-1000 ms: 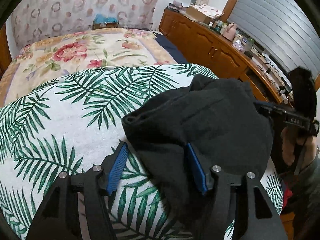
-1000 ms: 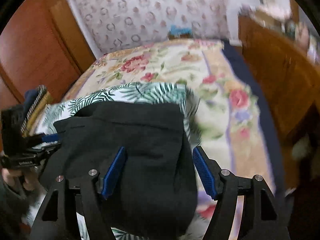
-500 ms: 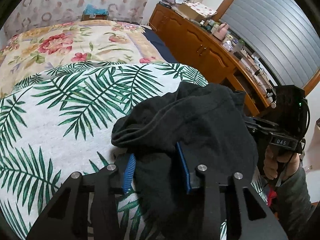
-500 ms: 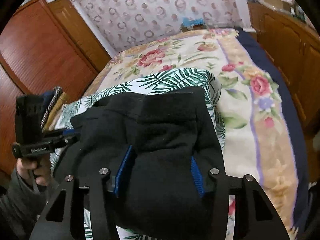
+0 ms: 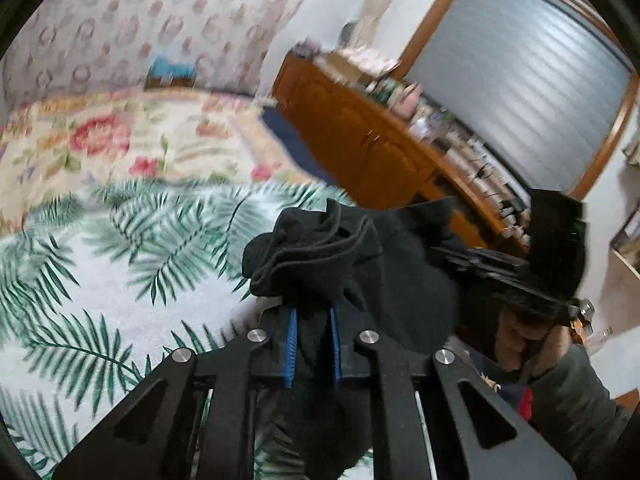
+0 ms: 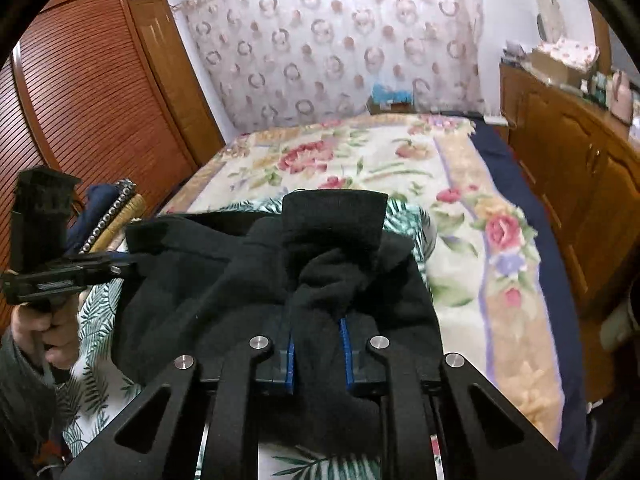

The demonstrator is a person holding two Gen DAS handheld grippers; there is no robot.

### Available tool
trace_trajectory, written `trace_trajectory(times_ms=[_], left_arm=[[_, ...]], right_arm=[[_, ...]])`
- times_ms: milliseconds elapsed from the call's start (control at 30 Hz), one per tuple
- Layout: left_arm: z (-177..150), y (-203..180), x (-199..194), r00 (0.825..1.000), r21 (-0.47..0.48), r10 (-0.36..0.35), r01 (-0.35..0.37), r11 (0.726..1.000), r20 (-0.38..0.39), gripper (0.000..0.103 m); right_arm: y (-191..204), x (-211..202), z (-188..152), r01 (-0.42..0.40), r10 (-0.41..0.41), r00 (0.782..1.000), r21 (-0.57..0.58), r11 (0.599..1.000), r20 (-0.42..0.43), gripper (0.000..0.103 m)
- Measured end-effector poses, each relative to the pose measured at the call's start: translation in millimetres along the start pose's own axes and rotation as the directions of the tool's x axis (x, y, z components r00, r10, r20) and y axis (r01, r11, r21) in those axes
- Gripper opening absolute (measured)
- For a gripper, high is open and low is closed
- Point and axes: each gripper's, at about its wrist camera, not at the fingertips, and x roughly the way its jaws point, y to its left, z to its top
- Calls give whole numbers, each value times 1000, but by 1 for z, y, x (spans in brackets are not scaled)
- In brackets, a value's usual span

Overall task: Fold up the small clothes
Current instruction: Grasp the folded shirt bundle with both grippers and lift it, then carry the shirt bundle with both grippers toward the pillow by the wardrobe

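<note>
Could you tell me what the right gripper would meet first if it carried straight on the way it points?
The black garment bunched between its closing jaws; beyond that, probably the palm-leaf cloth on the bed, though depth is unclear.

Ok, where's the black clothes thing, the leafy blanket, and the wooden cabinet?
black garment (image 6: pixel 224 280): right wrist view, on its spread cloth left of the bunched part.
leafy blanket (image 5: pixel 100 272): left wrist view, on a bare white-and-green patch.
wooden cabinet (image 6: pixel 580 168): right wrist view, on a door panel.
</note>
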Motion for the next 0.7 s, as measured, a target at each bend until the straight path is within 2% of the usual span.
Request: trace_trajectory(times_ms=[167, 300, 433, 600, 700], left_arm=[[9, -21, -56, 994, 79, -3, -5, 997, 107, 14], [12, -13, -97, 986, 96, 32, -48, 994, 166, 14], [10, 12, -136, 973, 79, 92, -111, 991, 213, 14], [17, 44, -193, 944, 62, 189, -214, 975, 272, 13], [28, 57, -231, 915, 61, 256, -288, 956, 312, 13]], right_arm=[[23, -21, 9, -13, 16, 998, -44, 999, 62, 16], [50, -27, 15, -44, 54, 993, -98, 994, 102, 16], [90, -17, 35, -98, 119, 986, -169, 981, 119, 16], [144, 8, 65, -178, 218, 967, -257, 950, 135, 16], [172, 23, 90, -230, 282, 946, -283, 931, 159, 16]])
